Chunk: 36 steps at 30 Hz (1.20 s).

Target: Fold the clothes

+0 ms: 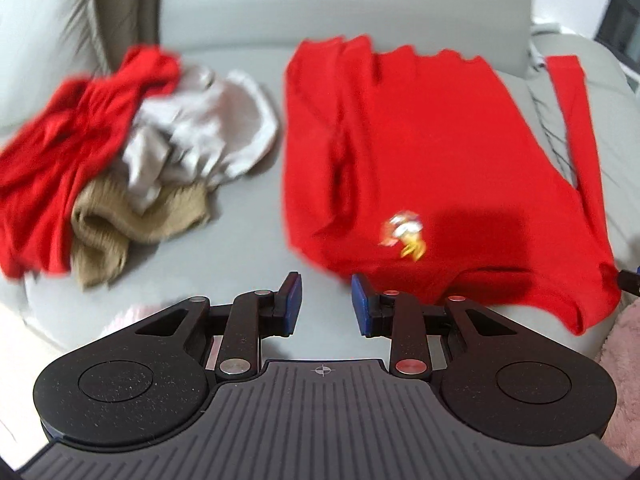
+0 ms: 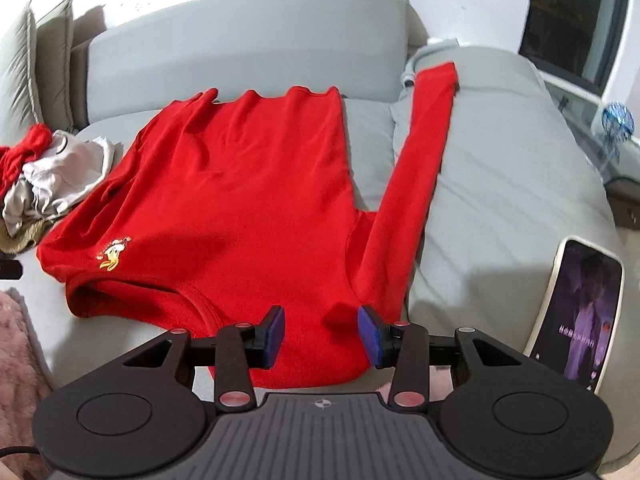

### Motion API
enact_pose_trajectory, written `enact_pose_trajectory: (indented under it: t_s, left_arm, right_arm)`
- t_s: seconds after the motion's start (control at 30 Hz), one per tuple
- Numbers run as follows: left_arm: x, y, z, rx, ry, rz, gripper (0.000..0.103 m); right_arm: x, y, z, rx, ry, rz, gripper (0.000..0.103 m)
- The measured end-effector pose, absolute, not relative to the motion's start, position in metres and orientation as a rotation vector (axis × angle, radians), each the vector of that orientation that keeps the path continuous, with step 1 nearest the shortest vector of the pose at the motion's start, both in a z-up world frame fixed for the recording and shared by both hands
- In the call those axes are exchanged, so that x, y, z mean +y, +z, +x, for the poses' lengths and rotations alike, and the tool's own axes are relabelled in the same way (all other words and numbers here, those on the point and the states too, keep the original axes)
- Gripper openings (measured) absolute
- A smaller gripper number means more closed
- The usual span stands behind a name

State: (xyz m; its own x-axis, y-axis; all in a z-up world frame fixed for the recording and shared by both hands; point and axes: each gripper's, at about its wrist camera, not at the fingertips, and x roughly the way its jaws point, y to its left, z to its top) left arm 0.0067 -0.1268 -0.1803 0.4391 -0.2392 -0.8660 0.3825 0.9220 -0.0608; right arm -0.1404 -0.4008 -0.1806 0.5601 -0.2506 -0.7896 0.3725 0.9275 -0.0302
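A red long-sleeved shirt (image 1: 420, 152) with a small duck emblem (image 1: 404, 234) lies spread on the grey sofa seat (image 1: 248, 248), neckline toward me. In the right wrist view the shirt (image 2: 240, 184) has one sleeve (image 2: 420, 152) stretched out up onto the sofa arm. Its other side is creased lengthwise. My left gripper (image 1: 326, 298) stands open over bare seat just left of the shirt's near corner, nothing between its fingers. My right gripper (image 2: 322, 332) hovers open above the shirt's shoulder beside the neckline, with red cloth lying beneath the gap.
A heap of clothes (image 1: 120, 152) in red, pale grey and tan lies on the seat left of the shirt. A phone (image 2: 576, 312) with a lit screen leans on the sofa arm at right. A pink fluffy fabric (image 2: 16, 344) sits at the front edge. Sofa backrest (image 2: 240, 40) behind.
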Motion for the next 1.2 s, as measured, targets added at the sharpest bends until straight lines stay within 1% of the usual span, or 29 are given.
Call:
enact_pose_trajectory:
  t_s: [0.13, 0.4, 0.83, 1.2]
  left_arm:
    - [-0.119, -0.190, 0.002, 1.093, -0.422, 0.125, 0.033]
    - [-0.146, -0.196, -0.007, 1.099, -0.496, 0.161, 0.034]
    - [-0.152, -0.205, -0.011, 1.122, -0.481, 0.177, 0.035]
    - [-0.147, -0.205, -0.007, 1.121, -0.468, 0.152, 0.039]
  right_arm:
    - [-0.389, -0.179, -0.137, 0.924, -0.331, 0.089, 0.042]
    - [-0.369, -0.183, -0.135, 0.942, -0.268, -0.030, 0.042]
    - [-0.371, -0.185, -0.133, 0.948, -0.264, 0.011, 0.042]
    - [-0.372, -0.187, -0.134, 0.956, -0.264, 0.020, 0.042]
